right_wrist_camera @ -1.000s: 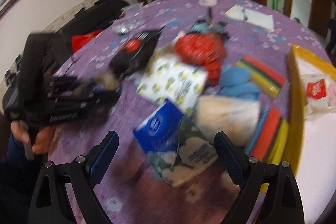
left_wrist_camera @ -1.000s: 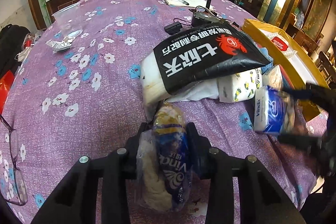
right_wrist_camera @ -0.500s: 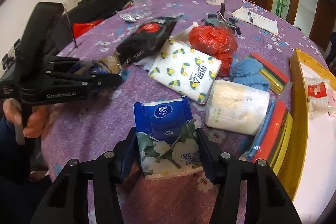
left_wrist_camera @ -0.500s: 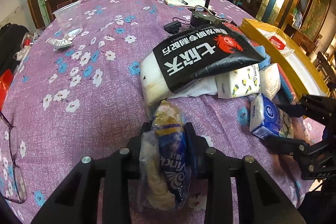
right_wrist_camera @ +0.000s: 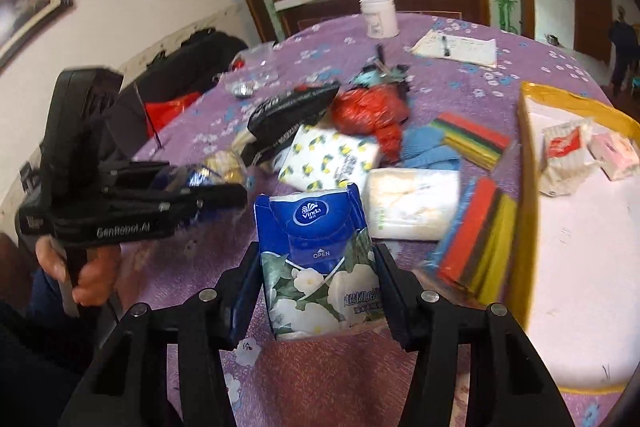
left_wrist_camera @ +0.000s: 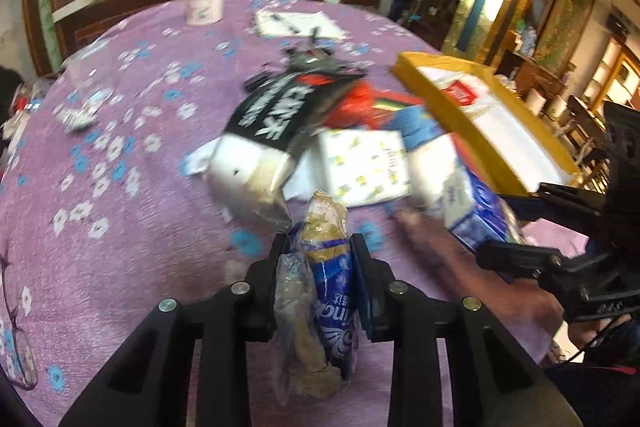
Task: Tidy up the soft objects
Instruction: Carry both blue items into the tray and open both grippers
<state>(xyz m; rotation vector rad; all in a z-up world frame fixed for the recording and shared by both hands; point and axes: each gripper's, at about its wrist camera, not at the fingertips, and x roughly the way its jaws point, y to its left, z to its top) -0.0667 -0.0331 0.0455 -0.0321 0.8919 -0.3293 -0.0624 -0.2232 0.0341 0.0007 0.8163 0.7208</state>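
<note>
My left gripper [left_wrist_camera: 319, 247] is shut on a crumpled blue tissue pack [left_wrist_camera: 330, 299], held above the purple flowered tablecloth [left_wrist_camera: 120, 227]. My right gripper [right_wrist_camera: 316, 255] is shut on a blue flower-print tissue pack [right_wrist_camera: 314, 219], which stands upright between the pads. In the left wrist view this pack [left_wrist_camera: 476, 211] shows blurred at the right. A pile beyond holds a lemon-print pack [right_wrist_camera: 328, 155], a white pack [right_wrist_camera: 412, 203], a red bag [right_wrist_camera: 368, 107], a black bag [right_wrist_camera: 288, 111] and a blue cloth [right_wrist_camera: 424, 147]. The left gripper [right_wrist_camera: 224, 187] shows at the left, gripped by a hand [right_wrist_camera: 92, 271].
A yellow-rimmed tray [right_wrist_camera: 524, 163] at the right holds small tissue packs [right_wrist_camera: 564, 155]. Coloured sponge packs [right_wrist_camera: 476, 227] lie against it. A white jar [right_wrist_camera: 378, 17] and a notepad with a pen [right_wrist_camera: 456, 47] sit at the far side. Glasses [left_wrist_camera: 16, 347] lie at the left edge.
The right gripper went from wide open around the blue flower-print pack to shut on it. Both grippers have since risen with their packs and swung toward the yellow tray.
</note>
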